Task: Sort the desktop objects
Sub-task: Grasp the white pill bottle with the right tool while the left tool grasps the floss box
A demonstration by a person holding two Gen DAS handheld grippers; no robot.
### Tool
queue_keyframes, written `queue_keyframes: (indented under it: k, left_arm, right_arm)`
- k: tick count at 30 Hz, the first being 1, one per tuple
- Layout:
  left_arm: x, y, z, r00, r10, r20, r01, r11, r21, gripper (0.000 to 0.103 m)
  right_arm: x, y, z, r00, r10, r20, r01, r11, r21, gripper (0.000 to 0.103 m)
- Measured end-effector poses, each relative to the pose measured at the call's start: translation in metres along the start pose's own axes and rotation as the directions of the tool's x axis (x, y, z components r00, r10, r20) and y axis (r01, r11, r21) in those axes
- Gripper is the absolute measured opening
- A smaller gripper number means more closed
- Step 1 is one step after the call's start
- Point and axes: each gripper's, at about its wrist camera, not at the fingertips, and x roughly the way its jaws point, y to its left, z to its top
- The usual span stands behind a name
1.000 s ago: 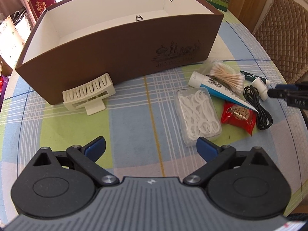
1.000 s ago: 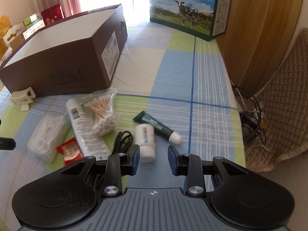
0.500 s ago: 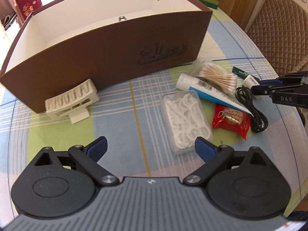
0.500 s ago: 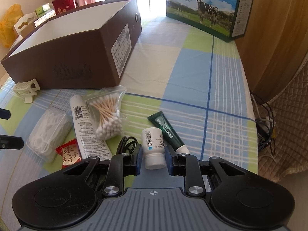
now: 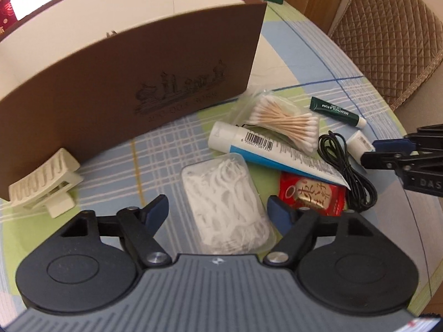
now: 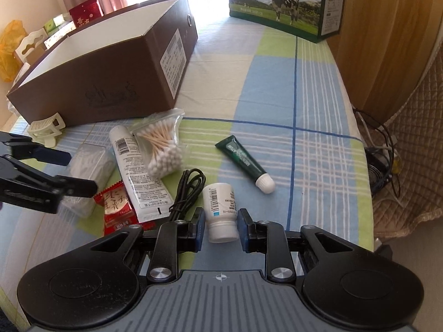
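My left gripper [image 5: 218, 211] is open, its fingers on either side of a clear box of floss picks [image 5: 225, 202] lying on the checked cloth. My right gripper [image 6: 221, 228] is open around a small white bottle [image 6: 220, 211] lying on the cloth, with small gaps on both sides. That bottle also shows in the left wrist view [image 5: 358, 145]. An open brown box [image 5: 124, 83] with a white inside stands behind the objects. Beside it lie a bag of cotton swabs [image 6: 163, 146], a white tube [image 6: 135, 171], a green tube [image 6: 245, 161], a red sachet [image 6: 117, 207] and a black cable [image 6: 188, 191].
A cream hair clip [image 5: 41, 182] lies by the brown box's front left corner. A milk carton box [image 6: 282, 2] stands at the far end of the table. A quilted chair [image 5: 387, 33] stands to the right, and a wooden panel [image 6: 387, 41] rises beyond the table's right edge.
My left gripper moved forward and right until its fingers straddle the floss box. My right gripper advanced onto the white bottle, which now lies between its fingers.
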Motion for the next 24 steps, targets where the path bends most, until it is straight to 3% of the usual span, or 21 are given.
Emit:
queue_keyframes:
  k: [3,18,24]
  left_arm:
    - [0.005,0.002,-0.002,1.0,-0.004,-0.012,0.003,1.0,-0.017,0.054]
    - [-0.032,0.038,-0.066,0.997,0.053,-0.063,-0.058,0.995,-0.08,0.053]
    - [-0.032,0.038,-0.068,0.997,0.072,-0.041,-0.075,0.993,-0.086,0.055]
  right_arm:
    - [-0.002,0.0,-0.002,1.0,0.001,-0.002,-0.001,1.0,0.002,0.022]
    - [-0.012,0.008,-0.018,0.999,0.028,-0.023,-0.029,0.999,-0.025,0.024]
    - [0.0,0.011,-0.013,1.0,-0.006,-0.026,0.005,0.998,-0.055,0.031]
